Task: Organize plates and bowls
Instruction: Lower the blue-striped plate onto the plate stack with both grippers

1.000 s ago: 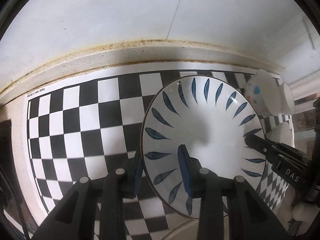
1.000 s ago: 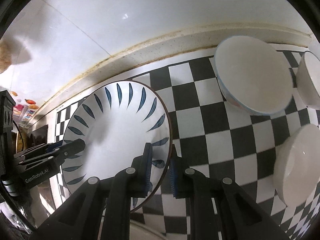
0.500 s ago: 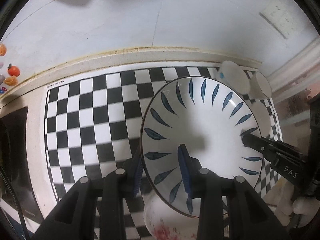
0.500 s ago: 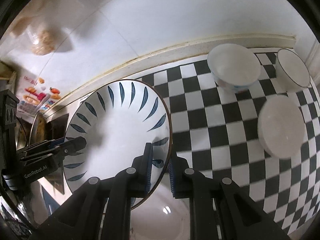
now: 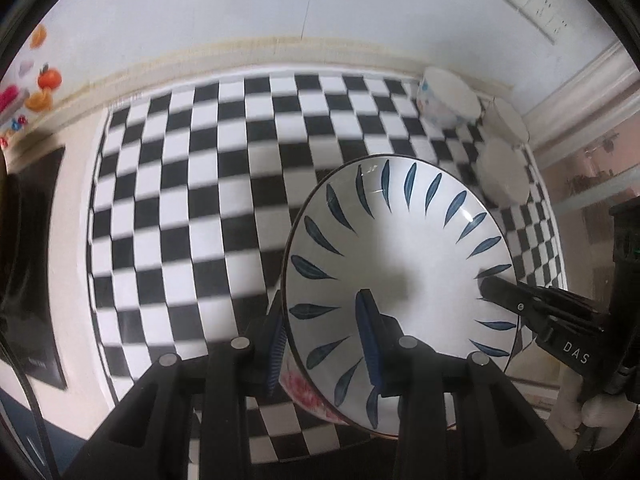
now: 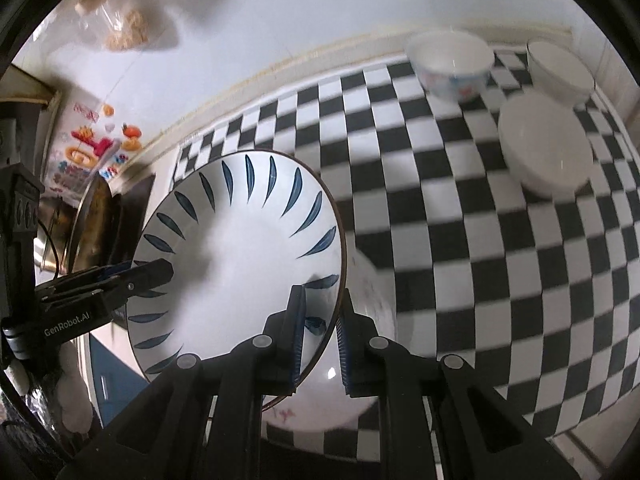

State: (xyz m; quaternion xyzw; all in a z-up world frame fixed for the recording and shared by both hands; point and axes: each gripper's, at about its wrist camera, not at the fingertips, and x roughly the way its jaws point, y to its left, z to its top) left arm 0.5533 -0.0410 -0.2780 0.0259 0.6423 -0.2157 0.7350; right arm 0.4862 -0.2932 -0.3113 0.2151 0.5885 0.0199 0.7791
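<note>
A white plate with blue leaf marks (image 5: 404,264) is held in the air by both grippers above the checkered mat (image 5: 208,208). My left gripper (image 5: 326,340) is shut on its near-left rim. My right gripper (image 6: 320,332) is shut on its right rim, and the plate also shows in the right wrist view (image 6: 236,248). Under the plate lies a white dish with red flower marks (image 5: 298,386), seen again in the right wrist view (image 6: 360,360). Three bowls stand at the mat's far right: a patterned bowl (image 6: 452,66), a white bowl (image 6: 560,70) and a larger white bowl (image 6: 546,150).
A white tiled wall (image 5: 280,4) with a socket (image 5: 532,4) backs the counter. A dark stove top (image 5: 36,248) lies left of the mat, with a metal pan (image 6: 92,232) on it. The counter's front edge (image 6: 580,440) is near.
Both grippers have lifted the plate and drawn it back toward the front edge. The flowered dish has come into view beneath it, and the bowls look farther away.
</note>
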